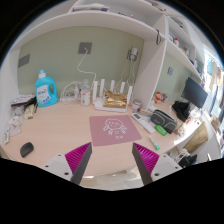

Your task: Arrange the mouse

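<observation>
A black mouse [26,150] lies on the light wooden desk [60,135], well to the left of my fingers. A pink mouse pad [112,127] with a printed drawing lies on the desk just ahead of my fingers. My gripper [112,158] is open and empty above the desk's near edge. Its two magenta pads [78,157] stand wide apart with bare desk between them.
A blue detergent bottle [45,90] stands at the back left by the wall. A white router [115,97] with antennas and a yellow box stand at the back. A monitor [194,95], a keyboard [143,122] and clutter fill the right side. Shelves hang above right.
</observation>
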